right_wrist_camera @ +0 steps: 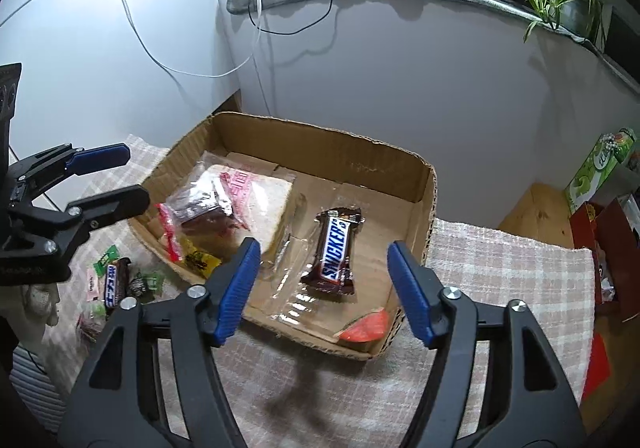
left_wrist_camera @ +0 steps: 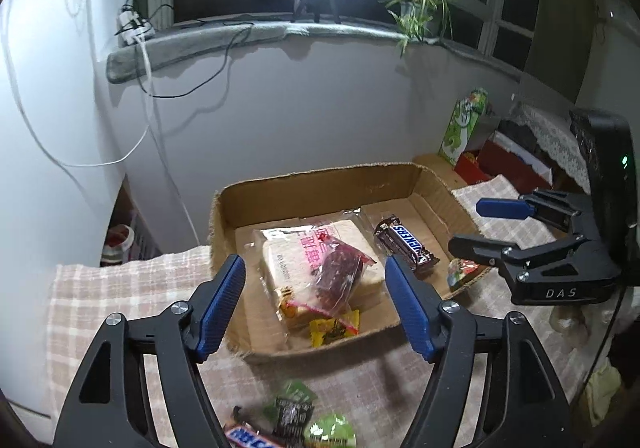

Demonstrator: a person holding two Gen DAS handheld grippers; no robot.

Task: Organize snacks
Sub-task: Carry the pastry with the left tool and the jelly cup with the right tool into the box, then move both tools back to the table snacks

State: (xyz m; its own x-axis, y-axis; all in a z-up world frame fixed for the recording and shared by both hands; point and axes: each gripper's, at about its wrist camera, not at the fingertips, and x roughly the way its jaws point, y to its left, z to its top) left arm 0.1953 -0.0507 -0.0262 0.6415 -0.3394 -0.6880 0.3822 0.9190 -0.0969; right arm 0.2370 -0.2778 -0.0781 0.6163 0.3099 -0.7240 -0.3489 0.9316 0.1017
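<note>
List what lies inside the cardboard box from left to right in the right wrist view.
Dark red snack bag → yellow candy packet → wrapped bread slice → Snickers bar → red-orange packet in the near right corner of the cardboard box.

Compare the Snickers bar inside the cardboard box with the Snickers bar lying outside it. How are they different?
The Snickers bar in the box lies alone on the bare floor of the cardboard box; the Snickers bar outside lies on the checked cloth, crowded among green-wrapped sweets. The boxed one shows its full logo; the outer one's is blurred. Both have brown wrappers with blue lettering.
</note>
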